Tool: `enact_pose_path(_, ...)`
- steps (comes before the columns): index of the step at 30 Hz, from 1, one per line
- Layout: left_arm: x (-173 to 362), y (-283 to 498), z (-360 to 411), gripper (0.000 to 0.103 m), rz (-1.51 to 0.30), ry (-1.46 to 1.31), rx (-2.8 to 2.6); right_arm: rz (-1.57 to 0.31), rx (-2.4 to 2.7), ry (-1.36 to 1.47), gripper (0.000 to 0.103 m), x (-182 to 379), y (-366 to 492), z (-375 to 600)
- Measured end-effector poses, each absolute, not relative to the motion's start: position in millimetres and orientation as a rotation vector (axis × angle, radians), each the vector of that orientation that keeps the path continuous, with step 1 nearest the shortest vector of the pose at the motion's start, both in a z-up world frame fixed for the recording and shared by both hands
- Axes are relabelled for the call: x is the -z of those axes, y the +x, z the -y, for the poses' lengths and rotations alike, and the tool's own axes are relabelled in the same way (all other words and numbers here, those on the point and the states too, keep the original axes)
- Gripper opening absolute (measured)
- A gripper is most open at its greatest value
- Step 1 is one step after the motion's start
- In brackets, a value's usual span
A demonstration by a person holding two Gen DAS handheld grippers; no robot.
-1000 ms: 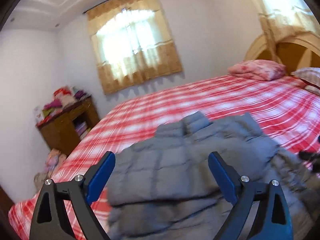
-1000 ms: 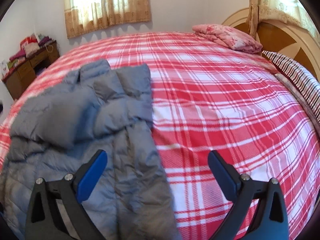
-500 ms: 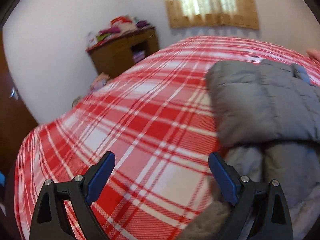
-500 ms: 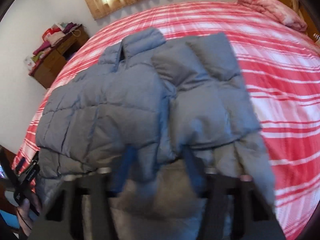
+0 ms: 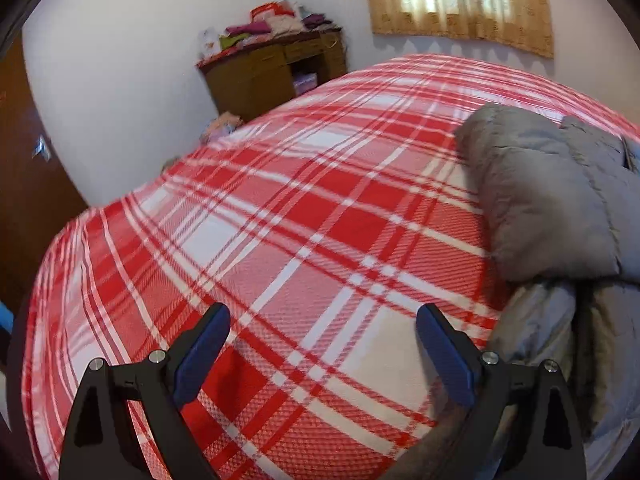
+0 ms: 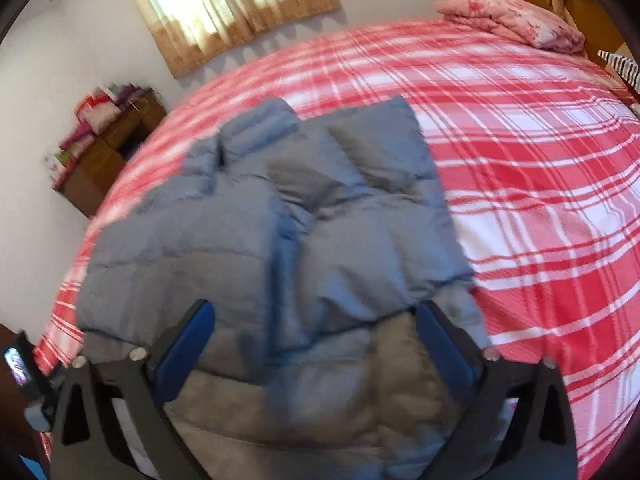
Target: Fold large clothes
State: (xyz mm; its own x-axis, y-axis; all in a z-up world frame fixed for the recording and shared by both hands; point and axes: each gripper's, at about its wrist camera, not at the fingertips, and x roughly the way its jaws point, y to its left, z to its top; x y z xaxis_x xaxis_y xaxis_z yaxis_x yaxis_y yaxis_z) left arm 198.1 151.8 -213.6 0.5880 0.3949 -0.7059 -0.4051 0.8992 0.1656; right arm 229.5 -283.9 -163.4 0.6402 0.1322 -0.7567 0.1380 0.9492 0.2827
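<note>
Jacket [image 6: 280, 240] lies folded on the plaid bed [image 6: 540, 200], from 12 o'clock down between your wide-spread right gripper [image 6: 312, 332]. Your left gripper [image 5: 322, 340], equally wide, hovers over bare bedspread; the jacket sits at its 2 o'clock, seemingly untouched.

No legible text, label, brand, number or sign is found in either view. The small lit screen [image 6: 16, 366] at the left edge of the right wrist view is too blurred to be read. The packages stacked on the brown wooden cabinet [image 5: 276, 68] carry no print that can be made out.
</note>
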Motion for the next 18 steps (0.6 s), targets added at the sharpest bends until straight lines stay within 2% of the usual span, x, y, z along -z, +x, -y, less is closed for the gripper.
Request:
enact_pose_path(4,215,194,-161,0.094,-0.821,-0.059,-0.477,-0.934,-0.027,0.309,0.085,176,246,266)
enact_pose_path(6,216,193,-161,0.094,-0.817,-0.061,-0.484,-0.971,-0.057,0.325,0.045,187,254,261)
enact_pose_path(7,216,192,-161,0.094,-0.818,-0.062,-0.485,-0.967,-0.049,0.322,0.017,186,255,262)
enact_pose_path(11,217,191,-162,0.094,-0.819,-0.07,-0.482,-0.876,-0.011,0.32,0.006,166,239,276)
enact_pose_path(14,217,191,-162,0.094,-0.818,-0.065,-0.486,-0.819,0.074,0.306,0.005,157,227,299)
enact_pose_path(18,216,191,-161,0.094,-0.815,-0.054,-0.497,-0.85,0.081,0.344,0.006,164,225,320)
